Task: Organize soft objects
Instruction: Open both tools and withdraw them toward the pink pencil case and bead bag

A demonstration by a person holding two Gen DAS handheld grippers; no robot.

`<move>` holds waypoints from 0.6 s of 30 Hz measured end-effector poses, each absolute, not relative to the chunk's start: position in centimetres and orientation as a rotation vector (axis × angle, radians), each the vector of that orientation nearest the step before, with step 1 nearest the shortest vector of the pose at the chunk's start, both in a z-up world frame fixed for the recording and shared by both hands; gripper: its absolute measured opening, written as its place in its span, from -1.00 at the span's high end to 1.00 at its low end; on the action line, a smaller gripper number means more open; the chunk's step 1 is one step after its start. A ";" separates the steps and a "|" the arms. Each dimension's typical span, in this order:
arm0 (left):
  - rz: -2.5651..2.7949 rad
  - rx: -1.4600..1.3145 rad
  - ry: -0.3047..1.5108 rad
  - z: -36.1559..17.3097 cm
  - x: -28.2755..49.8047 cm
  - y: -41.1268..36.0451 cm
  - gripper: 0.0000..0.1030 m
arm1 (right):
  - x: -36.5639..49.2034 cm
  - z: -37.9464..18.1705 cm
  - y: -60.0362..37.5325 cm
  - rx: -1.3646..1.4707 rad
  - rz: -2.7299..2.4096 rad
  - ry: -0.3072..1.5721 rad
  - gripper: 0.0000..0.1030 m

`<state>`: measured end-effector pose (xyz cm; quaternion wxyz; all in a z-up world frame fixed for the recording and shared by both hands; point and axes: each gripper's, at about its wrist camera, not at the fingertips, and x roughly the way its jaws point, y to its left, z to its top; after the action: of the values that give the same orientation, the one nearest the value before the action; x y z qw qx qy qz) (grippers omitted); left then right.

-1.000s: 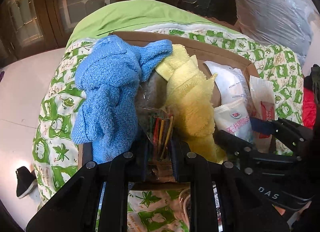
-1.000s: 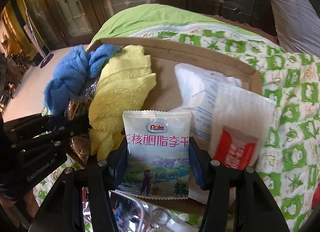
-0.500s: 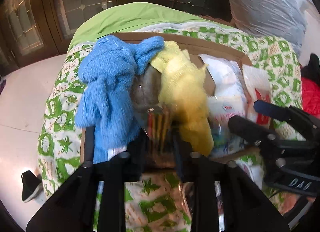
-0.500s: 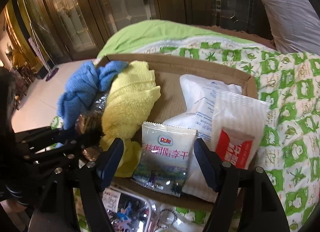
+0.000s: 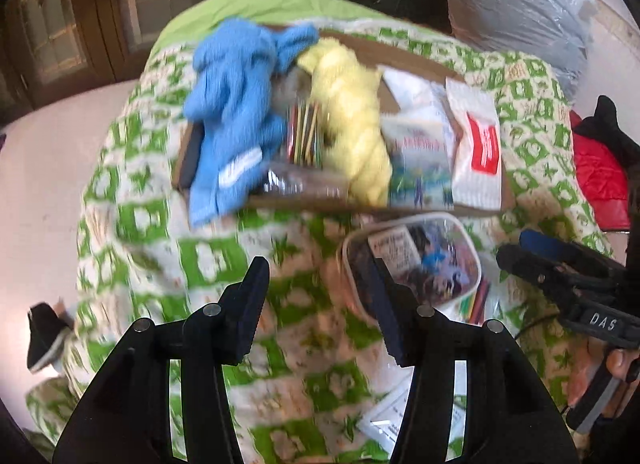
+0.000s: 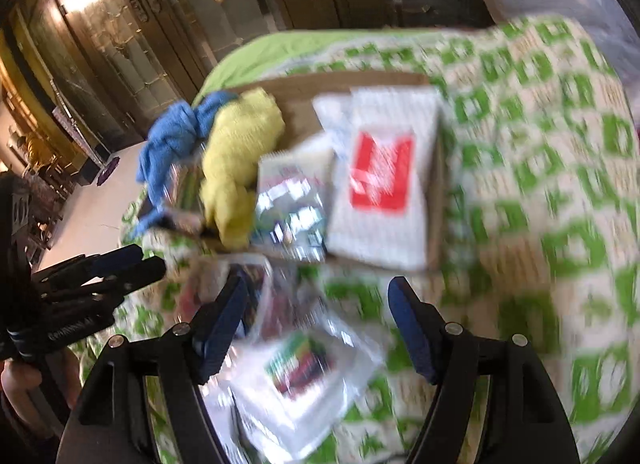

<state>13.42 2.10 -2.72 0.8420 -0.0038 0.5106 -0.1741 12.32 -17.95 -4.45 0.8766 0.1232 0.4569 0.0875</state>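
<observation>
Cardboard tray (image 5: 404, 206) already held towels and packets; both hand-held grippers, left (image 5: 318, 296) and right (image 6: 316, 320), gaped empty above pouches (image 5: 412, 260) remaining on the bed (image 5: 132, 220).

1. A bed fills both views, covered by a quilt (image 5: 132, 224) in white with green prints; a plain green sheet (image 5: 256, 4) shows at its far end.
2. Beyond the bed stand dark wooden doors (image 6: 120, 44) with glass panes and gilt trim, catching a warm glare.
3. The floor (image 5: 52, 136) to the left is pale and glossy.
4. A large bundle wrapped in clear plastic (image 5: 520, 12) stands at the far right.
5. A dark shoe (image 5: 44, 338) lies on the floor beside the bed.
6. Something red (image 5: 596, 176) lies at the bed's right edge.
</observation>
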 end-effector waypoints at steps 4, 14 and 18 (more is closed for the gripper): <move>-0.374 -0.014 1.107 -3.4 13.1 1.4 0.01 | 11.4 -5.4 -18.2 0.256 0.175 0.991 -0.43; -0.363 0.008 1.120 -4.0 12.2 1.1 0.01 | 9.4 -6.1 -18.2 0.237 0.189 1.015 -0.43; -0.361 0.016 1.131 -4.3 12.1 1.0 0.01 | 9.1 -6.3 -18.0 0.227 0.194 1.021 -0.43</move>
<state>12.13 0.97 -4.26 0.8290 0.0075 0.5327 -0.1700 9.15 -17.96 -6.25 0.8619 0.1083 0.4866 0.0927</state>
